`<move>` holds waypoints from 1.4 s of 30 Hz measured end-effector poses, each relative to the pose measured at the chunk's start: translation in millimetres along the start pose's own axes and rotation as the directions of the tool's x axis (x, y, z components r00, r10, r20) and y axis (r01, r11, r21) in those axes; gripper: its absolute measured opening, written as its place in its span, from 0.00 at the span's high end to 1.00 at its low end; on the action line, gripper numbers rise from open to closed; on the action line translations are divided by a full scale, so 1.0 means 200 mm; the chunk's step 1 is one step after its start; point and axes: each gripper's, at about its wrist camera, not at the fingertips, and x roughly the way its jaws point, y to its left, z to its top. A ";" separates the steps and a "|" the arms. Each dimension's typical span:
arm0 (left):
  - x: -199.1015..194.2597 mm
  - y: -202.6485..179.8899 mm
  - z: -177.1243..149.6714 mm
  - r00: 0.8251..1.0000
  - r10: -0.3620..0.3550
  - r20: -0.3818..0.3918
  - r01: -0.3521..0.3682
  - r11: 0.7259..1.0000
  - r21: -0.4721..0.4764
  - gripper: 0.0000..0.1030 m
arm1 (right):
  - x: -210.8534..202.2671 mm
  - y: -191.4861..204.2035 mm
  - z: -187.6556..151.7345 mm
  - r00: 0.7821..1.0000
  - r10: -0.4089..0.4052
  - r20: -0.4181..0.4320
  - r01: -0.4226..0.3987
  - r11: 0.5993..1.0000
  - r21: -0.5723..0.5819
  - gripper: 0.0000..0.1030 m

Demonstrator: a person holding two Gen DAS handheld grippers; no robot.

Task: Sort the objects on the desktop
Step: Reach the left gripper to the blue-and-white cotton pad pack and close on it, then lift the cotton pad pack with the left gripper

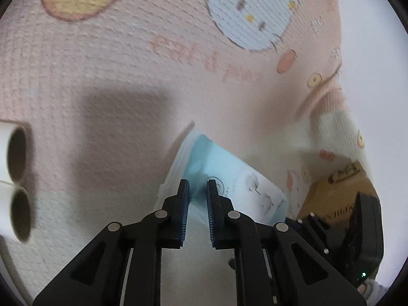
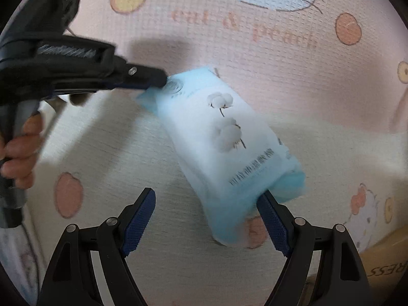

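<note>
Our left gripper (image 1: 198, 190) pinches the pale-blue plastic tissue pack's (image 2: 227, 140) upper-left corner; right gripper (image 2: 206, 204) spread, bare pink cartoon-print mat (image 2: 127, 158) lower left.

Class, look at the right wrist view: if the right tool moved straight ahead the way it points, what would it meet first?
Probably the blue tissue pack. It lies just ahead of the open right tool, its near end already against the right-hand finger. The left tool pinches its far corner. Depth is unclear, so height could differ.

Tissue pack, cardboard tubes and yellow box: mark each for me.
tissue pack (image 2: 224, 137): right wrist view, on the printed cotton flower at its middle.
cardboard tubes (image 1: 16, 153): left wrist view, open end of the upper tube.
yellow box (image 1: 331, 193): left wrist view, on its visible face.
</note>
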 end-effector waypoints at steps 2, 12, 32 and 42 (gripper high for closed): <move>-0.01 0.00 -0.02 1.000 -0.016 -0.007 0.016 1.000 -0.021 0.87 | 0.00 0.00 0.00 1.000 0.000 -0.006 0.000 1.000 0.005 0.22; -0.09 -0.05 -0.21 0.992 -0.116 -0.041 0.111 0.988 -0.107 0.84 | -0.11 0.06 -0.07 0.999 0.026 -0.027 -0.023 0.994 0.106 0.23; -0.27 -0.33 -0.66 0.998 -0.037 -0.052 0.029 0.989 -0.144 0.82 | -0.39 -0.05 -0.49 0.997 0.055 -0.046 -0.041 0.963 0.267 0.22; -0.28 -0.40 -0.75 0.997 0.027 -0.067 -0.036 0.990 -0.133 0.46 | -0.47 -0.09 -0.57 0.995 0.071 -0.064 -0.053 0.967 0.249 0.23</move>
